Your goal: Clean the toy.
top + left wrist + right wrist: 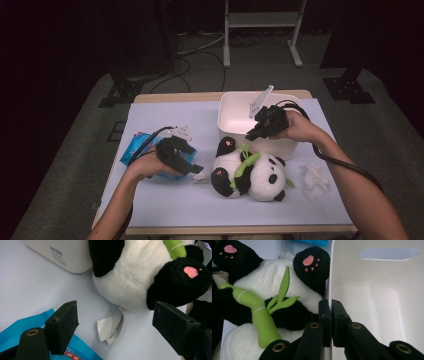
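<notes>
While the right gripper (252, 134) sits with its jaws pinched on the near rim of the white bin (235, 107), the wall thin between the closed pads, the left gripper (192, 159) hangs with its jaws spread wide and nothing between them, just left of the plush panda (250, 172). That panda lies on its back near the middle of the tabletop (165, 200), pressed against the bin's front wall: white body, black limbs with pink paw pads, a green bamboo stalk (245, 165) across its chest, a paper tag (111, 327) at its side. Under the left hand lies a blue packet (137, 145) by the left edge; a crumpled tissue (316, 180) rests toward the right edge. Bare tabletop runs along the front edge.
</notes>
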A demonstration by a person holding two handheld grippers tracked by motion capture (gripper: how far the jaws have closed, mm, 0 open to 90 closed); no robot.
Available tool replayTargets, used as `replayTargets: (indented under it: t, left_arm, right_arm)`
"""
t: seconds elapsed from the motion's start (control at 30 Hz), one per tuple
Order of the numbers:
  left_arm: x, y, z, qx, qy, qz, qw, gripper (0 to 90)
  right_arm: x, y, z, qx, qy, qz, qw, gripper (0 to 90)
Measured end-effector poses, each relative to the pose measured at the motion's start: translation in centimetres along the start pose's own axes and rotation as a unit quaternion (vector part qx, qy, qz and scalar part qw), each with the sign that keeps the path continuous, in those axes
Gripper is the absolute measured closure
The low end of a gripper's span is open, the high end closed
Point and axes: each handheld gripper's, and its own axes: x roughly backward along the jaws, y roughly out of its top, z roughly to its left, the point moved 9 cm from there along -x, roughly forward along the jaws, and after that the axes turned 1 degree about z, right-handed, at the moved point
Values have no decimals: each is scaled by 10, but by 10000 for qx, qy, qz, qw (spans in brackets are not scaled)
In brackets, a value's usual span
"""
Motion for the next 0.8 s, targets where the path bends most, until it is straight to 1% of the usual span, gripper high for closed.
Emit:
replayTargets:
  t: [0.13,0.2,0.27,0.4,0.47,0.5,0.57,0.6,0.67,0.7,0.73,0.77,0.8]
  left_arm:
    - [1,-1,0,9,7,-3,10000,197]
    - [1,-1,0,13,2,-17,10000,197]
    - [1,-2,2,-11,24,16,10000,195]
    - [0,-3,2,11,26,11,10000,192]
    - [0,-3,3,-1,40,19,10000,191]
    - [-1,-3,3,-7,52,16,10000,190]
    - [0,-3,3,-58,61,-3,10000,186]
    - [-1,-3,3,-67,69,-44,9999,186]
    - [-1,-4,3,-77,63,-39,9999,180]
    - [-2,-4,3,-92,79,-23,9999,175]
    - [-2,-4,3,-91,87,-33,9999,175]
    - [-2,-4,3,-99,90,-45,9999,174]
    - [-2,-3,3,-107,82,-63,9999,174]
  right_arm:
    - [-1,1,2,19,-4,-18,10000,865]
    - [-1,1,2,-34,27,-54,10000,866]
    - [-1,1,2,-36,23,-71,10000,866]
    - [-1,1,4,-58,26,-102,9999,864]
    - [-1,1,3,-41,-18,-61,10000,864]
    - [-1,0,3,-47,-38,-25,10000,854]
    - [1,0,2,-142,33,-37,9999,839]
    - [2,0,2,-105,-4,-55,9999,837]
    - [5,-2,3,-145,-36,-88,9998,787]
    - [6,-3,2,-162,-105,-91,9998,775]
    - [8,-4,3,-216,-89,-115,9997,775]
    - [11,-4,4,-218,-95,-162,9996,771]
    - [15,-4,6,-288,-84,-234,9993,738]
